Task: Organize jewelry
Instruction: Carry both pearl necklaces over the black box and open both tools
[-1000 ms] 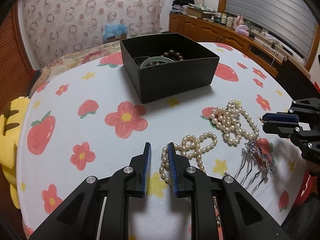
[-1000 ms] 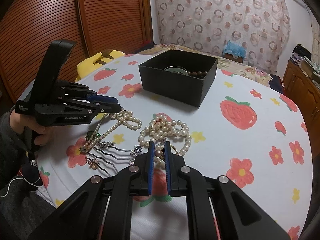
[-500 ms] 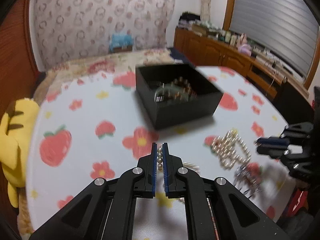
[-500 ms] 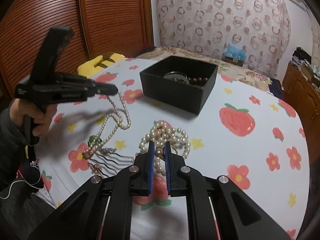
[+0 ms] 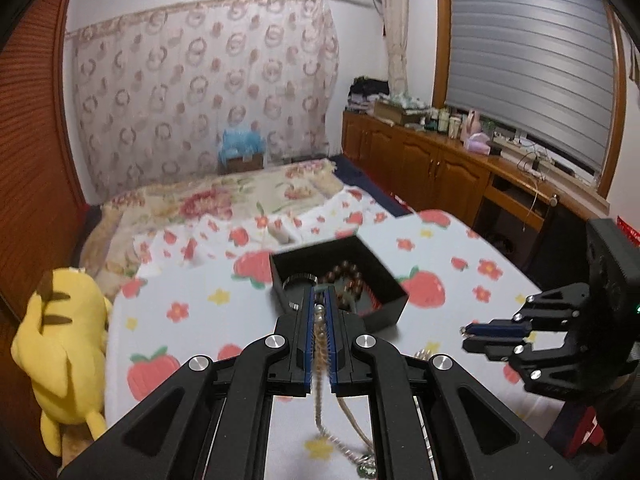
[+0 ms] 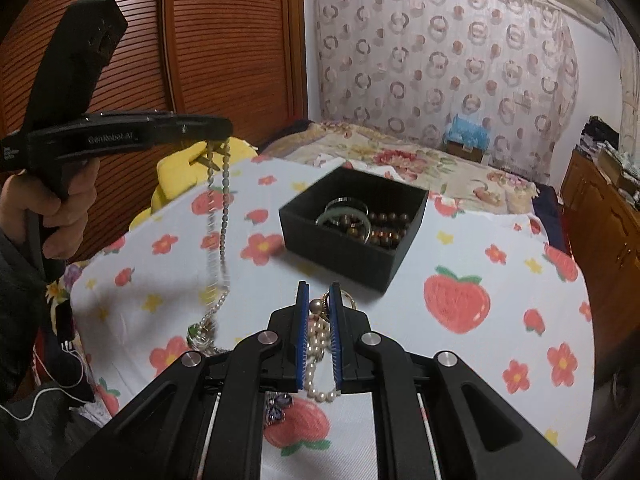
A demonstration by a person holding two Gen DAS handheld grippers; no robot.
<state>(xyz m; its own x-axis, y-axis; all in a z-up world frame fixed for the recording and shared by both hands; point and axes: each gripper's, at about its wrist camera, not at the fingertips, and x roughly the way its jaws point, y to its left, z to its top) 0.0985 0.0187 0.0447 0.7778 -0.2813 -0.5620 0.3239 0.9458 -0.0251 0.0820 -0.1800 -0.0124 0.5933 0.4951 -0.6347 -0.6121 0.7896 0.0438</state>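
Right wrist view, left tool [image 6: 216,140] clenching one pearl necklace [image 6: 220,236], right tool [image 6: 318,308] clenching one pearl strand [image 6: 316,344], one black box [image 6: 352,252].

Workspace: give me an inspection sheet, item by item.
Surface: strawberry-print cloth over the table.
Job's things: black box holds dark beads and bangles; long pearl necklace hangs; pearl bunch.
Clutter: hair comb, partly hidden.
Grippers: left gripper shut on long pearl necklace; right gripper shut on pearl bunch.
Cables: white cord at the sleeve.
Surroundings: yellow plush, bed, wooden cabinets.
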